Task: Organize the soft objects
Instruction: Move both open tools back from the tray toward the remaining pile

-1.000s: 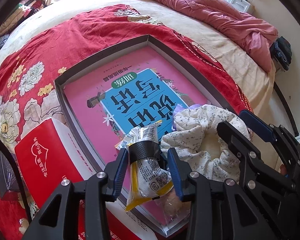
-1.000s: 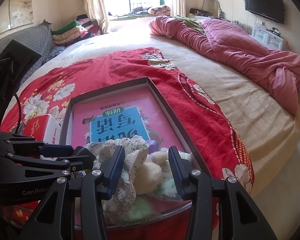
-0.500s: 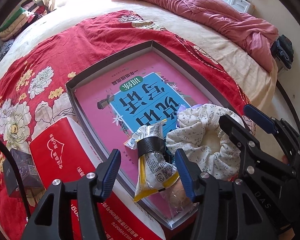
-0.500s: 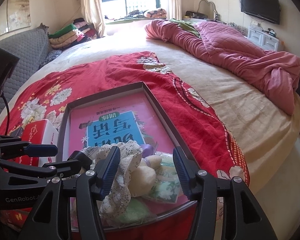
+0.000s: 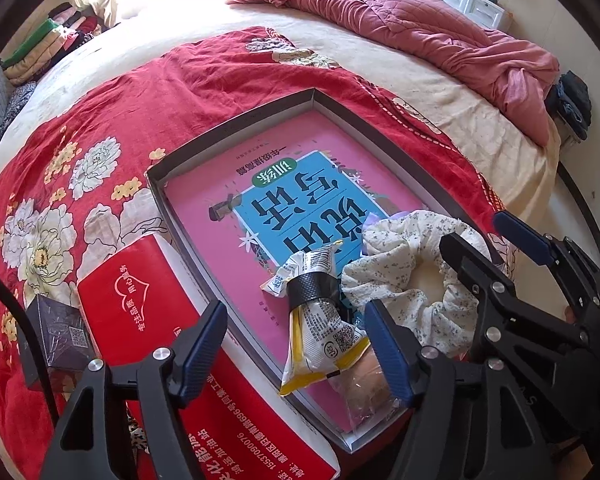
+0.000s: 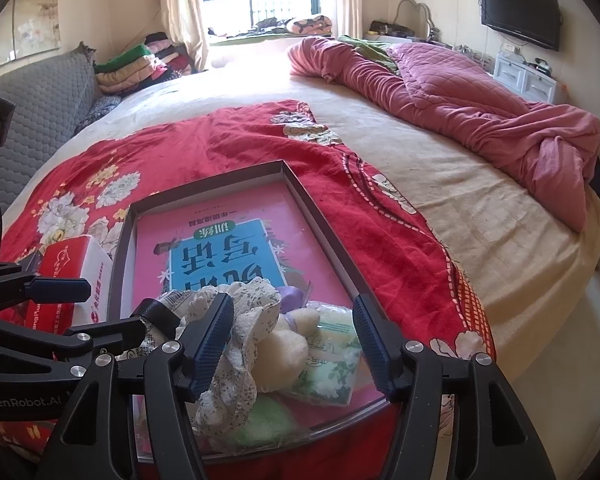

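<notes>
A shallow grey tray (image 5: 236, 124) lies on a red floral blanket (image 5: 112, 120) spread over the bed; a pink quilt (image 6: 480, 96) is bunched along the bed's far right edge. Beside the tray's left edge lies a red box (image 5: 140, 300) with white Chinese writing and a heart outline, and a small dark box (image 5: 60, 324) bearing a QR code sits just left of it.

A pink workbook (image 5: 300, 208) with a blue panel of large Chinese characters (upside down from here) covers the tray floor. At the tray's near end sit the soft things: a snack packet (image 5: 320, 340) banded with black tape, a QR code on its wrapper; a floral scrunchie (image 5: 412, 280); a cream plush (image 6: 280, 348); a green-printed tissue pack (image 6: 332, 356); a pale green pad (image 6: 260, 424) in the near corner.

The left gripper (image 5: 296, 340) has just been opening; its jaws stand spread on either side of the packet, pads clear of it. The right gripper (image 6: 292, 340) has likewise been opening and is spread; the plush and part of the scrunchie lie between its jaws, and whether the left pad touches the scrunchie cannot be told. "GenRobot.AI" is printed on the left gripper's body.
</notes>
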`<state>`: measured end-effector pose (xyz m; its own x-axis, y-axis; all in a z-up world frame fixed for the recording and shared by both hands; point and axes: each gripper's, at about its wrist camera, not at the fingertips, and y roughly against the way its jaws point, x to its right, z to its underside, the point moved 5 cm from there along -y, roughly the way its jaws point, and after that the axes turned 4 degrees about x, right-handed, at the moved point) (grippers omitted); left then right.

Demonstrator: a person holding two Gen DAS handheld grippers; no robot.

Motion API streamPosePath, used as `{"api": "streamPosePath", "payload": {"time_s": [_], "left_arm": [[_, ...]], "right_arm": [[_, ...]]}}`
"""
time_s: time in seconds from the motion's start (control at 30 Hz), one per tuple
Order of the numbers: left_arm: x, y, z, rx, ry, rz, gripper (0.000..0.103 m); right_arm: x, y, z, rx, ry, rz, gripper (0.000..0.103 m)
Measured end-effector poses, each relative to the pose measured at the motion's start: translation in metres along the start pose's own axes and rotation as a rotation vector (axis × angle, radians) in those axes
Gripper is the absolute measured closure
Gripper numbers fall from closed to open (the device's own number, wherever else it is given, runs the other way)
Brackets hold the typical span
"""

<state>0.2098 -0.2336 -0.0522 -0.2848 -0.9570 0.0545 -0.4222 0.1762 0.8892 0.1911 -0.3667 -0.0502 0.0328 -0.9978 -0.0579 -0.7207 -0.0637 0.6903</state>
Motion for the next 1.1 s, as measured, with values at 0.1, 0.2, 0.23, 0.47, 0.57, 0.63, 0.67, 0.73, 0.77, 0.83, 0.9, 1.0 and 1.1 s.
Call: {"api": "streamPosePath", "payload": {"time_s": [0.1, 0.2, 0.23, 0.47, 0.57, 0.63, 0.67, 0.73, 0.77, 0.83, 0.9, 1.0, 1.1], "left_arm": [[0.000, 0.003, 0.001, 0.005, 0.001, 0.001, 0.032], [0.001, 0.008, 0.003, 0.022, -0.016, -0.022, 0.029], [0.002, 0.010, 0.004, 0.026, -0.020, -0.030, 0.028], [-0.001, 0.016, 0.008, 0.031, -0.004, -0.027, 0.025], [-0.003, 0.018, 0.010, 0.030, 0.006, -0.028, 0.025], [-0.005, 0.021, 0.013, 0.035, 0.010, -0.034, 0.025], [-0.006, 0.023, 0.014, 0.036, 0.013, -0.033, 0.025], [-0.008, 0.025, 0.017, 0.035, 0.022, -0.032, 0.025], [-0.010, 0.026, 0.018, 0.035, 0.026, -0.034, 0.025], [-0.012, 0.029, 0.020, 0.039, 0.030, -0.040, 0.025], [-0.014, 0.031, 0.020, 0.042, 0.034, -0.045, 0.025], [-0.016, 0.036, 0.022, 0.048, 0.041, -0.043, 0.025], [-0.018, 0.041, 0.024, 0.056, 0.043, -0.052, 0.025]], "right_arm": [[0.001, 0.000, 0.001, -0.002, 0.001, 0.002, 0.035], [0.000, 0.000, 0.001, -0.005, 0.007, 0.010, 0.031], [0.000, 0.000, 0.001, -0.006, 0.008, 0.014, 0.030], [0.000, -0.001, 0.001, -0.006, 0.012, 0.018, 0.029], [0.000, 0.000, 0.001, -0.007, 0.011, 0.022, 0.029], [0.000, 0.000, 0.002, -0.010, 0.011, 0.024, 0.028], [0.000, 0.000, 0.002, -0.011, 0.013, 0.026, 0.028], [-0.001, 0.000, 0.002, -0.011, 0.015, 0.031, 0.027], [-0.001, 0.000, 0.002, -0.012, 0.017, 0.031, 0.027], [-0.002, 0.002, 0.001, -0.007, 0.023, 0.035, 0.027], [-0.004, 0.004, 0.000, -0.001, 0.029, 0.036, 0.027], [-0.006, 0.007, -0.002, 0.008, 0.031, 0.033, 0.027], [-0.007, 0.012, -0.004, 0.021, 0.039, 0.037, 0.027]]}}
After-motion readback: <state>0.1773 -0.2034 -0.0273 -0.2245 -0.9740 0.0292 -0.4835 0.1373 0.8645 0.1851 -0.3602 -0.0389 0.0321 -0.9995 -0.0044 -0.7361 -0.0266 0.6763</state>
